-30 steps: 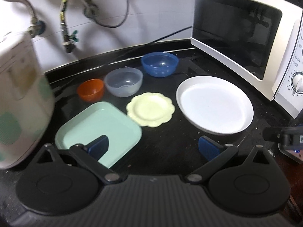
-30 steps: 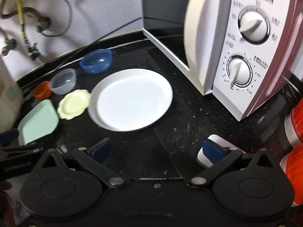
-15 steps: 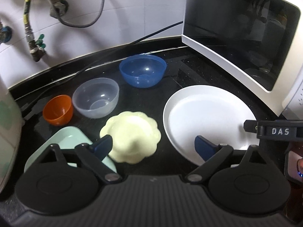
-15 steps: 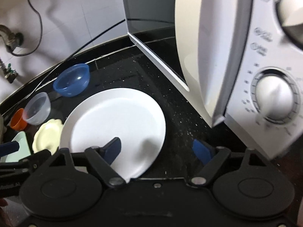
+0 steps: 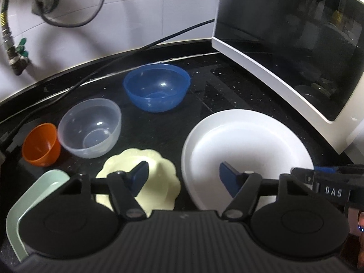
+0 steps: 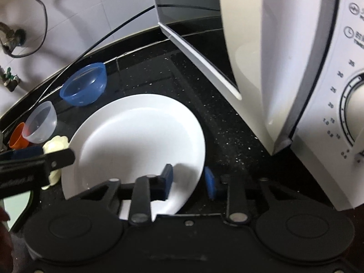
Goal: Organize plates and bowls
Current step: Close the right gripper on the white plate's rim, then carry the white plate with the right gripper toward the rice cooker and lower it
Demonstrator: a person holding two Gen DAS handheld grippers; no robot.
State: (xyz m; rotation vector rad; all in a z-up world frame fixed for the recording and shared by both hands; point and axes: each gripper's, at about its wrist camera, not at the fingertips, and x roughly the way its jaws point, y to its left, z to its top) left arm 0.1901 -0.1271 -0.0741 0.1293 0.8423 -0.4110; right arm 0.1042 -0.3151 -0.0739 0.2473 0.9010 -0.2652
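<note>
The right gripper (image 6: 188, 182) is closing astride the white plate's (image 6: 136, 136) near rim, a stiff, slick, thin edge, while the left gripper (image 5: 182, 177) closes on nothing.

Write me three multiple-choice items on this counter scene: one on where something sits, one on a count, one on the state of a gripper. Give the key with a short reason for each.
1. Where is the blue bowl?
A. Inside the microwave
B. On the counter behind the white plate
C. Stacked in the orange bowl

2. How many bowls are on the counter?
A. Three
B. Five
C. One

3. What lies between the right gripper's fingers?
A. The clear bowl
B. Nothing
C. The white plate's rim

Key:
1 B: it sits on the black counter beyond the white plate, near the wall.
2 A: blue, clear bowl and orange bowl; the rest are plates and a green tray.
3 C: the closing jaws straddle the plate's near edge, one finger over it, one outside.
</note>
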